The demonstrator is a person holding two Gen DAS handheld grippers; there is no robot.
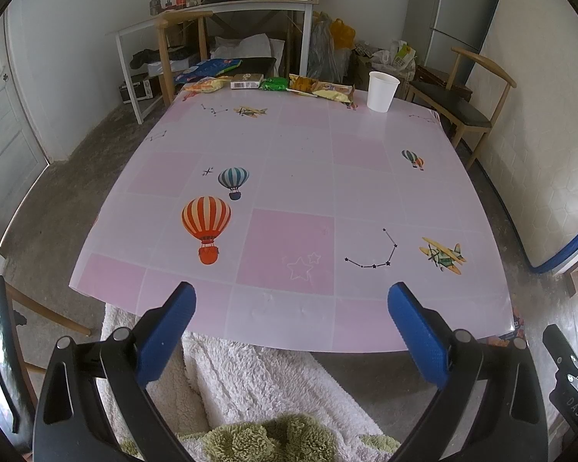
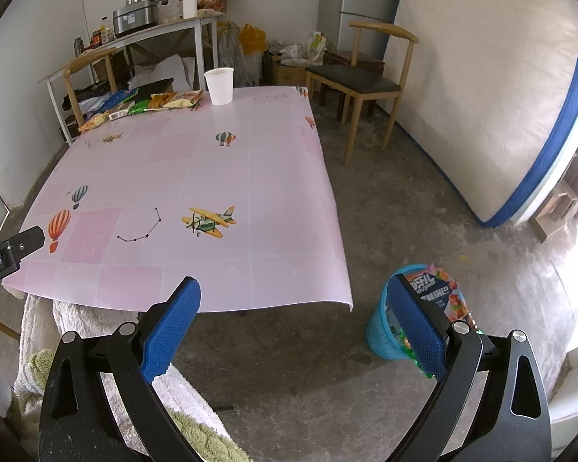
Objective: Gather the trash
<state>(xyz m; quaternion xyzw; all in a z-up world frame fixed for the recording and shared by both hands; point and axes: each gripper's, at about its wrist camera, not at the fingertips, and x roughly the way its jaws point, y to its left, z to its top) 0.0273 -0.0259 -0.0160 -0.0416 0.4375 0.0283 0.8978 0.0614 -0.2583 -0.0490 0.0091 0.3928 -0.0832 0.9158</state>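
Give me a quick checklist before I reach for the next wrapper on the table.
1. Left gripper open and holding nothing: ok.
2. Right gripper open and holding nothing: ok.
3. Snack wrappers left to collect, along the table's far edge: ok.
4. Path across the pink table free of objects: ok.
5. White paper cup upright beside the wrappers, apart from them: ok; whether it holds anything: cannot tell.
6. Blue trash bin on the floor, room left inside: cannot tell.

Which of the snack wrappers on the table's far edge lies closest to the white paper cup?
The yellow wrapper at the row's right end, nearest the cup.
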